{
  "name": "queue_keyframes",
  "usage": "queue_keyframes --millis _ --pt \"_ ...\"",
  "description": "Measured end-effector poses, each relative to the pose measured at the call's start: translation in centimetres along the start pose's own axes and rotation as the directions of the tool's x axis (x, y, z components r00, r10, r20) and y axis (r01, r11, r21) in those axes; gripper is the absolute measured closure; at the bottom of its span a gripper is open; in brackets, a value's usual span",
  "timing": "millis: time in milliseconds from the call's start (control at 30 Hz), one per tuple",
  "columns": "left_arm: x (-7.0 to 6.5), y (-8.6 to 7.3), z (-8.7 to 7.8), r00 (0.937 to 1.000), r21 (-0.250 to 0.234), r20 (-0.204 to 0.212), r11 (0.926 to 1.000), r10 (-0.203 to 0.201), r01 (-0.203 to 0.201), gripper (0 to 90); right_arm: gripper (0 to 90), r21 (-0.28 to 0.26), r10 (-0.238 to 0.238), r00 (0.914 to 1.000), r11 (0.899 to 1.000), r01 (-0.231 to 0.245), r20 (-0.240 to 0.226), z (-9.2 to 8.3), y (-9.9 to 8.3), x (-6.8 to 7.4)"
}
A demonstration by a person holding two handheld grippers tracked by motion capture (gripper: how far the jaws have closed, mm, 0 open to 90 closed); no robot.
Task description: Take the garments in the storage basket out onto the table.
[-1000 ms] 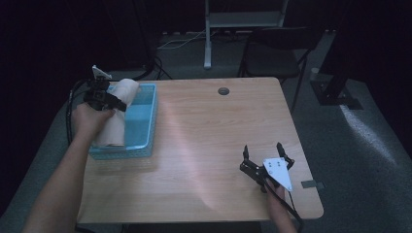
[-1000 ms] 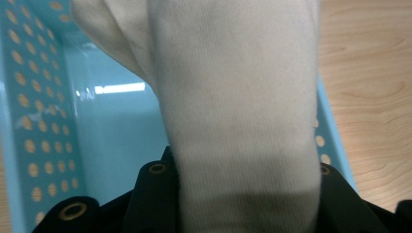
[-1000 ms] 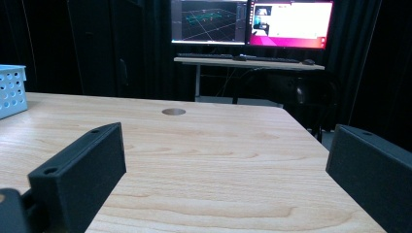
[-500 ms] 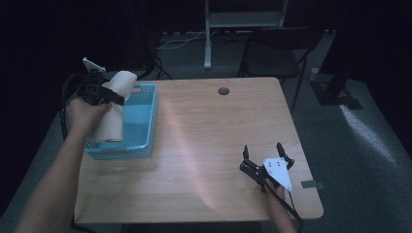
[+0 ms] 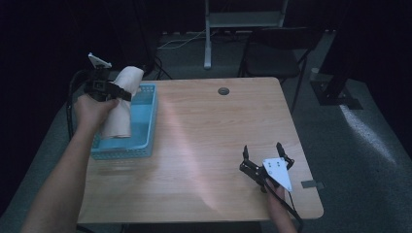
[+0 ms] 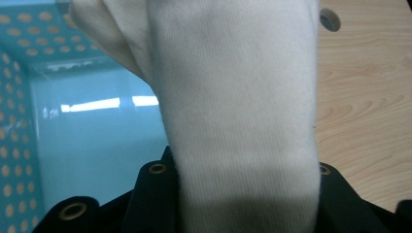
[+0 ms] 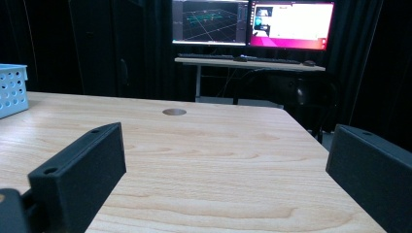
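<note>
The worktop (image 5: 204, 136) carried a blue basket (image 5: 145, 121) at its left edge, and the cream cloth (image 5: 121, 104) hung over it, its lower end still inside. The left gripper (image 5: 104, 87) was clenched on the cloth's upper part, so the hanging end could catch the basket wall and drag or tip the basket, or the soft fabric could slip out. The right gripper (image 5: 265, 158) rested near the worktop's right corner with its jaws released. The cloth (image 6: 233, 107) hid the left jaws' tips, and the dark room beyond was hard to make out.
</note>
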State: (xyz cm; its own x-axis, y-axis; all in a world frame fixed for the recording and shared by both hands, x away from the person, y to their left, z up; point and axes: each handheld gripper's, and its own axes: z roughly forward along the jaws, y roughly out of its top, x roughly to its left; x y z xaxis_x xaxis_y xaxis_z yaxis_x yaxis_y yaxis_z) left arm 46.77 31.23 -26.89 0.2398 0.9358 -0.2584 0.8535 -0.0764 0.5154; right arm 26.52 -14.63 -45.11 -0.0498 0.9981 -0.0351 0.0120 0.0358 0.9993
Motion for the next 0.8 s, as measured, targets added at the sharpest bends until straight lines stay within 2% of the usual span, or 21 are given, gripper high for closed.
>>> queue_keyframes --millis 167,367,433,500,800 --pt "-1.6 0.4 0.1 0.9991 -0.013 0.039 0.9998 0.016 -0.016 64.4 0.1 -0.001 -0.001 1.0 1.0 0.001 0.0 0.0 0.0 0.0" --pt "-3.0 0.7 0.7 0.9982 -0.002 0.041 0.999 0.044 -0.044 64.3 0.1 -0.003 -0.002 1.0 1.0 0.002 0.0 0.0 0.0 0.0" --pt "-3.4 0.7 0.8 0.9983 -0.034 0.044 0.9987 0.039 -0.037 64.3 0.1 -0.003 -0.002 1.0 1.0 0.002 0.001 0.0 0.0 0.0" --pt "-3.6 0.8 1.0 0.9973 -0.029 0.065 0.9991 0.033 -0.031 64.3 0.1 -0.004 -0.002 1.0 1.0 0.002 0.002 0.0 0.0 0.0" --pt "-5.1 1.2 1.4 0.9953 -0.031 0.088 0.9988 0.041 -0.038 64.3 0.1 -0.005 -0.002 1.0 1.0 0.002 0.002 0.0 0.0 0.0"
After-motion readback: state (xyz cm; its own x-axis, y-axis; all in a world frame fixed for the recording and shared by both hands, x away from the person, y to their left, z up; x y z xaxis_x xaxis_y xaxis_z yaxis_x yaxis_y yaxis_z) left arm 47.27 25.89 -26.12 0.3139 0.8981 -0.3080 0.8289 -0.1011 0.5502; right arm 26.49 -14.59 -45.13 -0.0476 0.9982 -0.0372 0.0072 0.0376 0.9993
